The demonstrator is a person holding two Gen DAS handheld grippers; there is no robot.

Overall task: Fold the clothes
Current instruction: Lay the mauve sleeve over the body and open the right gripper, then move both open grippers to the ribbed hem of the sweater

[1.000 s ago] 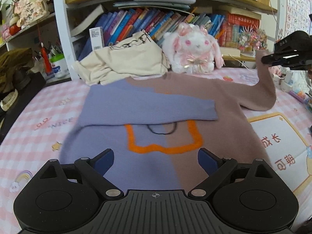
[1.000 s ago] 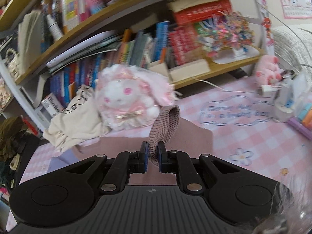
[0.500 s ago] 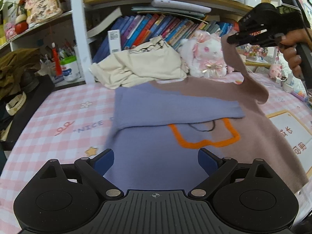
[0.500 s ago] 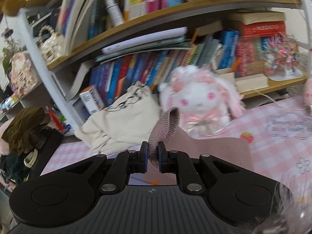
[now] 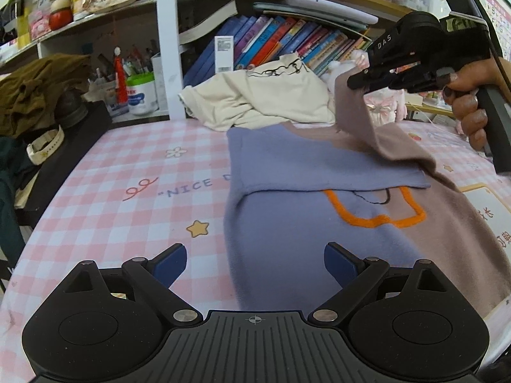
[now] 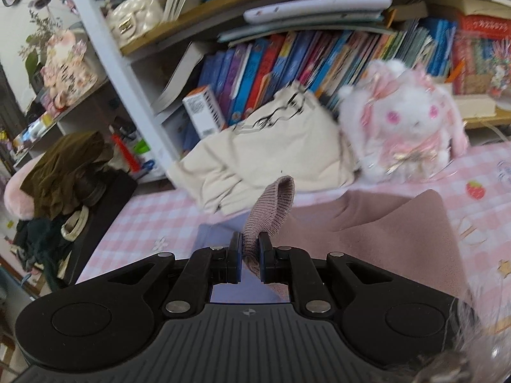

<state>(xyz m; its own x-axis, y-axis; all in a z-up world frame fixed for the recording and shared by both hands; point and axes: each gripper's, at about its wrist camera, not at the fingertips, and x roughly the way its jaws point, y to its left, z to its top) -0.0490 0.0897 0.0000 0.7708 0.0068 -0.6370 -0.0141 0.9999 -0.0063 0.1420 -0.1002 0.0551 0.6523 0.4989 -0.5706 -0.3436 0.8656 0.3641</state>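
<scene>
Right gripper (image 6: 249,257) pinching the ribbed cuff (image 6: 274,201) of the mauve sleeve (image 5: 361,121), blue pads pressed tight on the knit from both sides, cuff curling up and over toward 1 o'clock of the pads. Holding that sleeve lifted off the sweater (image 5: 319,233), fabric draping down toward 5 o'clock to the shoulder in the left wrist view. Seen there at 2 o'clock too, gripped by a hand (image 5: 469,108) on its handle.

Left gripper (image 5: 255,263) hovering low at 6 o'clock with fingers spread wide, gripping nothing, the sweater's hem lying between and just beyond its tips.

Sweater lying flat on the pink checked tablecloth (image 5: 127,198), half periwinkle and half mauve, with an orange outlined pocket (image 5: 377,210) at the middle. Periwinkle sleeve (image 5: 319,166) lying folded across the chest, above the pocket.

Beyond the collar at 12 o'clock, a crumpled cream garment (image 6: 271,156) resting against the books (image 6: 271,73) of the bookshelf. White and pink plush rabbit (image 6: 405,121) sitting just beside it at 2 o'clock in the right wrist view. Olive-brown cloth (image 6: 67,162) heaped at 9 o'clock, well apart from the sweater.
</scene>
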